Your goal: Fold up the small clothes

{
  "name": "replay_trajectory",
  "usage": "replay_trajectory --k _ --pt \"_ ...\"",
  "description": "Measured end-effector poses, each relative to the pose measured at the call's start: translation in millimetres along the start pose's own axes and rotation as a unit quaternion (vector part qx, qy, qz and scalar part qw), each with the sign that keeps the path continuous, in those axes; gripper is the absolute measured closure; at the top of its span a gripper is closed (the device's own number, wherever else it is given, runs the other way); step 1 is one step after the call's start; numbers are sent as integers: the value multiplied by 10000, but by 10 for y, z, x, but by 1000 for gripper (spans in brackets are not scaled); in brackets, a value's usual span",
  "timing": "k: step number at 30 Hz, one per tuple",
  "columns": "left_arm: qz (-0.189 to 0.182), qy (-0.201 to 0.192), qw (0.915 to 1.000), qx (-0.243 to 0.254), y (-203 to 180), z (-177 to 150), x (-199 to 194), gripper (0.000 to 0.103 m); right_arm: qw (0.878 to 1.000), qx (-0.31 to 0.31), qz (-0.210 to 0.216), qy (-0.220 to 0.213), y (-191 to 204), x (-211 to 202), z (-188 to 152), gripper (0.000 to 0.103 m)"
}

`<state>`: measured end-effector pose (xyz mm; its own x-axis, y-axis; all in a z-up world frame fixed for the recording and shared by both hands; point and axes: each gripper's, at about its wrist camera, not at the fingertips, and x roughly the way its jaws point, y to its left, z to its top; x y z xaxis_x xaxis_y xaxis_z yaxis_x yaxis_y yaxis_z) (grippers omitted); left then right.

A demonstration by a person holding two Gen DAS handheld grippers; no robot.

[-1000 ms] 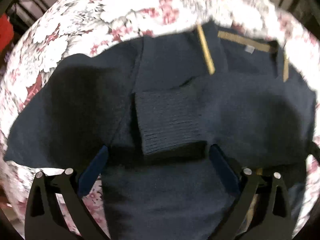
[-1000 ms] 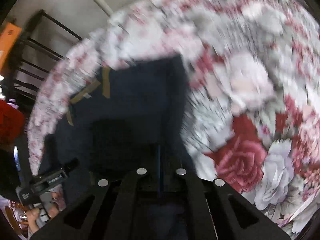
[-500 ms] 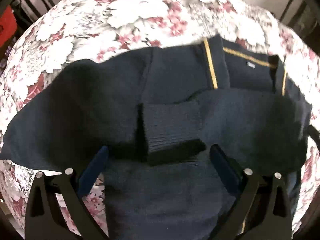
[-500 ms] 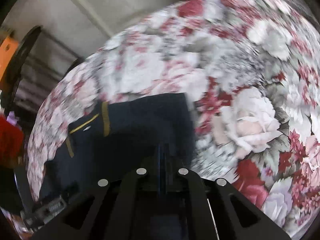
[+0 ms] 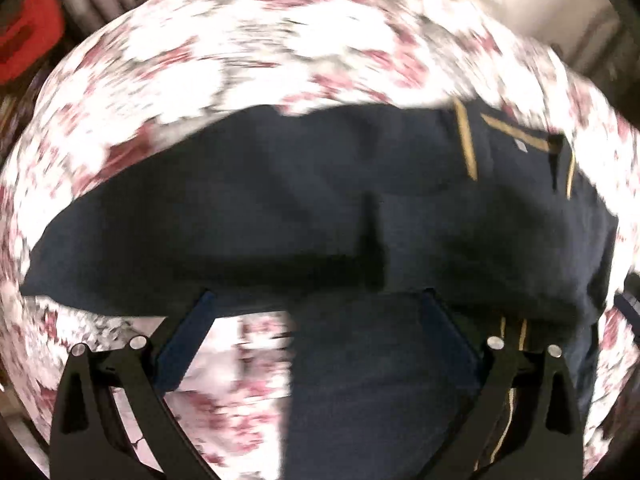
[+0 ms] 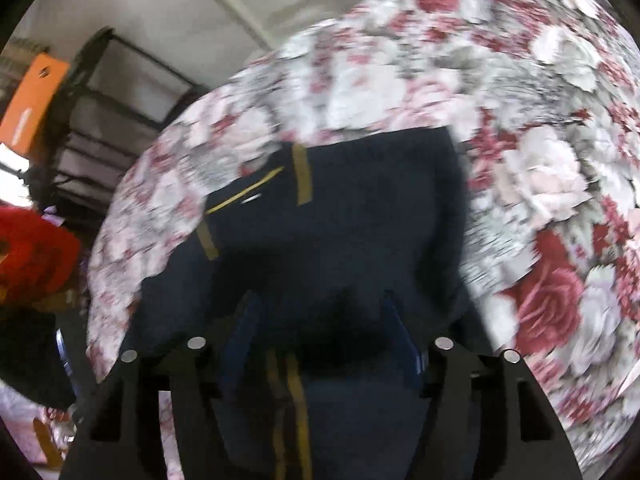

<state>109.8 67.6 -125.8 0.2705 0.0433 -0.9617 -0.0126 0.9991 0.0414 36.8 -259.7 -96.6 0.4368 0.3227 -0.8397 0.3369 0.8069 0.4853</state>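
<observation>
The navy sweater (image 5: 320, 208) lies spread on the floral-covered counter (image 5: 224, 64), its gold-striped collar (image 5: 466, 146) at the far edge; everything below is placed from that collar.

The left tool (image 5: 316, 300) hangs with its jaws wide apart and nothing between them, over the sweater's near side, down and left of the collar; the body runs away towards the left edge (motion blur softens the seams). The right tool (image 6: 320, 308) also stands with jaws parted, just short of a dark fold below the collar; whether cloth touches either pad I cannot tell.

Judging from this lie, the step in hand is to take a fresh hold for the next fold; it would go best if each tool closes on one layer's edge at matching distances from the collar, lifts low, and carries the cloth over evenly so the collar stays flat and centred.

The left view shows the sweater's full spread left of the collar; the right view alone shows gold stripes (image 6: 296, 412) running under the tool, a black rack (image 6: 104, 104) and an orange box (image 6: 32, 108) beyond the counter.
</observation>
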Motion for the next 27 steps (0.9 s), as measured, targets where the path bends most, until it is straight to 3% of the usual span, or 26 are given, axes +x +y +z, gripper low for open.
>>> replay_trajectory --k 3,6,9,15,19,22,24,25,26,27 --pt "-342 15 9981 -516 493 -62 -22 5 9997 -228 126 -25 288 -66 -100 38" --pt "-443 -52 9943 -973 975 -136 -11 5 9991 -337 233 -126 440 -188 -200 38" --pt "-535 -187 9875 -1469 1534 -520 -33 5 9979 -486 378 -225 678 -262 -252 38" --pt "-818 -324 9637 -2520 2608 -784 3 5 9954 -790 518 -167 1023 -198 -398 38" --pt "-839 -457 9491 -3001 2900 -784 107 7 9947 -901 501 -49 1139 -81 -445 38" --pt "-1028 -447 9362 -3330 3036 -770 186 19 9948 -882 505 -16 1146 -24 -443 38" --pt "-963 -522 9376 -3299 3072 -735 150 33 9950 -863 493 5 1130 6 -432 38" --pt "-965 -554 9397 -3233 3058 -699 151 48 9952 -847 487 18 1117 17 -426 38" --pt "-989 -573 9410 -3186 3048 -676 150 55 9955 -814 486 35 1101 31 -416 38" --pt "-981 -595 9413 -3176 3051 -664 147 57 9958 -780 488 47 1089 42 -411 38"
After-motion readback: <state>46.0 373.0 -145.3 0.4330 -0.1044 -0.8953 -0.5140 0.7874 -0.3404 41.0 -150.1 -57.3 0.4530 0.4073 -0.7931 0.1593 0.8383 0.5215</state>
